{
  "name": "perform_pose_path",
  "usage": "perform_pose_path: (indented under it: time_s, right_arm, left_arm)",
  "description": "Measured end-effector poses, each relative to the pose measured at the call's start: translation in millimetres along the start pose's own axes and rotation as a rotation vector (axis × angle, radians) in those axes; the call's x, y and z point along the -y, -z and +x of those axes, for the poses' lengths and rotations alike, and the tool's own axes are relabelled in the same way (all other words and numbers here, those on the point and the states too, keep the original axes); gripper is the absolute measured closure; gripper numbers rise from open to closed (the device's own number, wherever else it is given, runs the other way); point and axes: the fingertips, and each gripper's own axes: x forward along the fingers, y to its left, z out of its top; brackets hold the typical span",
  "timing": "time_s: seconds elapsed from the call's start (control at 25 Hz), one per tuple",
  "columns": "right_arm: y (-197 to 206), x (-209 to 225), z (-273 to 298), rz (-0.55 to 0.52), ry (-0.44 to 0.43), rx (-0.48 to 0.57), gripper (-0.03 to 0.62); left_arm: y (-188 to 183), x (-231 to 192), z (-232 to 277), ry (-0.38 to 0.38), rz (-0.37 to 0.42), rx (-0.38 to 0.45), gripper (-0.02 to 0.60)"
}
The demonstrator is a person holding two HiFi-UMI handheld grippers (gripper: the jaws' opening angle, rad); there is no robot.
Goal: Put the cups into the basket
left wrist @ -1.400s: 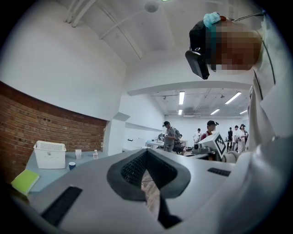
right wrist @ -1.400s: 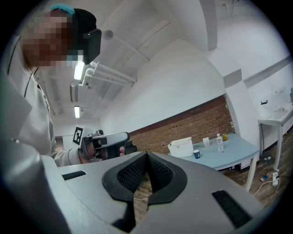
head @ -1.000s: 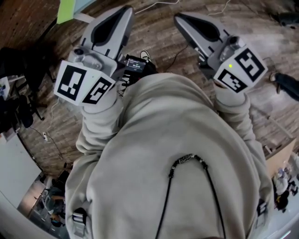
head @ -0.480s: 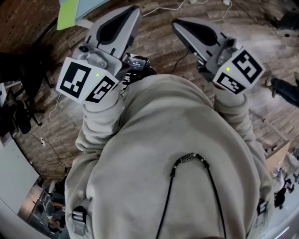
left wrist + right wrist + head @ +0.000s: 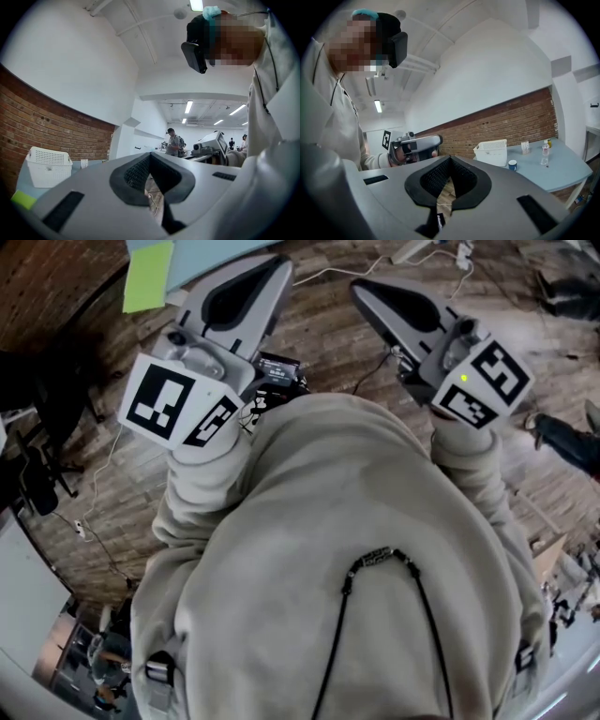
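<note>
The left gripper [image 5: 274, 266] and the right gripper [image 5: 360, 287] are holding nothing, with jaws closed together, probably because the cup [image 5: 513, 165] is standing well apart, just beside the basket [image 5: 491, 152] near the back edge of the table [image 5: 562, 172].

I see brick wall [image 5: 501, 117] under white upper wall [image 5: 487, 70], wood-plank floor [image 5: 323, 334], pale-blue table [image 5: 562, 164], ceiling strip lights [image 5: 188, 107] on.
</note>
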Motion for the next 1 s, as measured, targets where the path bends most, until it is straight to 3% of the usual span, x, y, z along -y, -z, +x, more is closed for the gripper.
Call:
perform_pose_path:
  time_s: [0.44,0.68,1.0]
  right_arm:
    - [-6,37,62,0.032,0.013,-0.033,0.582]
    - [-6,59,62,0.065,0.009,-0.036,0.582]
    - [-25,93,57,0.053,-0.075,-0.005,0.582]
  left_arm:
    - [11,-73,5,0.007,-0.004,-0.039,0.586]
    - [17,-80,18,0.004,-0.023,-0.049,0.586]
    - [9,-83,47,-0.080,-0.027,-0.027,0.586]
